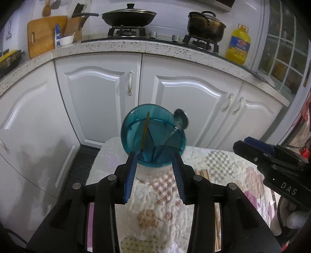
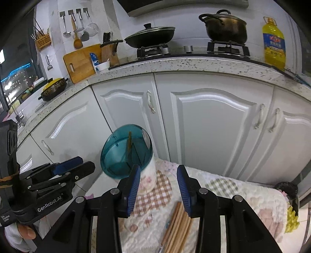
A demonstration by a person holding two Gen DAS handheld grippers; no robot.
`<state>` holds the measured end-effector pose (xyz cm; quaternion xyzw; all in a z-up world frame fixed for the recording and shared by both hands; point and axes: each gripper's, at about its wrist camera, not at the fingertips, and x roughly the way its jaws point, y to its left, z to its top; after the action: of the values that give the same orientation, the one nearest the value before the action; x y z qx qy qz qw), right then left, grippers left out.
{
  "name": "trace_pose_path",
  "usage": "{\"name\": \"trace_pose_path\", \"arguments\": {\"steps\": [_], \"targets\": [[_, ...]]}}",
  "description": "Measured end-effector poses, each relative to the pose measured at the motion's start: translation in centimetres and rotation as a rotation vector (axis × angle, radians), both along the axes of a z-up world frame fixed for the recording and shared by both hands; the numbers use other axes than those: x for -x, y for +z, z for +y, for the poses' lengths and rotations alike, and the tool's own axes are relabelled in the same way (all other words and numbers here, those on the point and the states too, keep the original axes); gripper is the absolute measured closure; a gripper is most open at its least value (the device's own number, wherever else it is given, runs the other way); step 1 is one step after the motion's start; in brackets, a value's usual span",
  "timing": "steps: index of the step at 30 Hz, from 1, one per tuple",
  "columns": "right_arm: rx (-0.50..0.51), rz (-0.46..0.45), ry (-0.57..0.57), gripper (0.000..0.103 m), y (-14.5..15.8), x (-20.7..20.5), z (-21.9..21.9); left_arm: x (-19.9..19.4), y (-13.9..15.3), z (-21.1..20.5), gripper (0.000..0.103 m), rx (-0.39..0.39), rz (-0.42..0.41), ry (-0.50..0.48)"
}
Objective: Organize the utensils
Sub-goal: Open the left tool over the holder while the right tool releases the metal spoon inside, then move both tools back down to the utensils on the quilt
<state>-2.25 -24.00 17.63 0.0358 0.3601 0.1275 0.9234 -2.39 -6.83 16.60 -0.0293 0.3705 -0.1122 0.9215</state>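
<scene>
A teal utensil holder (image 1: 152, 134) with inner dividers stands at the far edge of the quilted table (image 1: 213, 161). It holds one wooden chopstick (image 1: 145, 132) and a metal spoon (image 1: 179, 119). My left gripper (image 1: 155, 155) is open, its blue pads on either side of the holder's base. In the right wrist view the holder (image 2: 126, 153) is ahead and left of my right gripper (image 2: 158, 171), which is open and empty. A bundle of wooden chopsticks (image 2: 176, 227) lies on the cloth just under the right gripper.
White cabinets (image 1: 101, 93) stand close behind the table under a speckled counter (image 1: 136, 47) with a wok (image 1: 129, 17), pot (image 1: 205, 26), oil bottle (image 1: 239, 45) and cutting board (image 1: 42, 35). The right gripper's body (image 1: 272, 161) is at right.
</scene>
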Motion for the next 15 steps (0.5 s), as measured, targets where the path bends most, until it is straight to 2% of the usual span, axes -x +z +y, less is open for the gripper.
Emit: {"name": "trace_pose_path", "arguments": {"steps": [15], "targets": [[-0.003, -0.024, -0.124, 0.060, 1.0, 7.8, -3.4, 5.9, 1.5, -3.4, 0.052, -0.016, -0.063, -0.060]]}}
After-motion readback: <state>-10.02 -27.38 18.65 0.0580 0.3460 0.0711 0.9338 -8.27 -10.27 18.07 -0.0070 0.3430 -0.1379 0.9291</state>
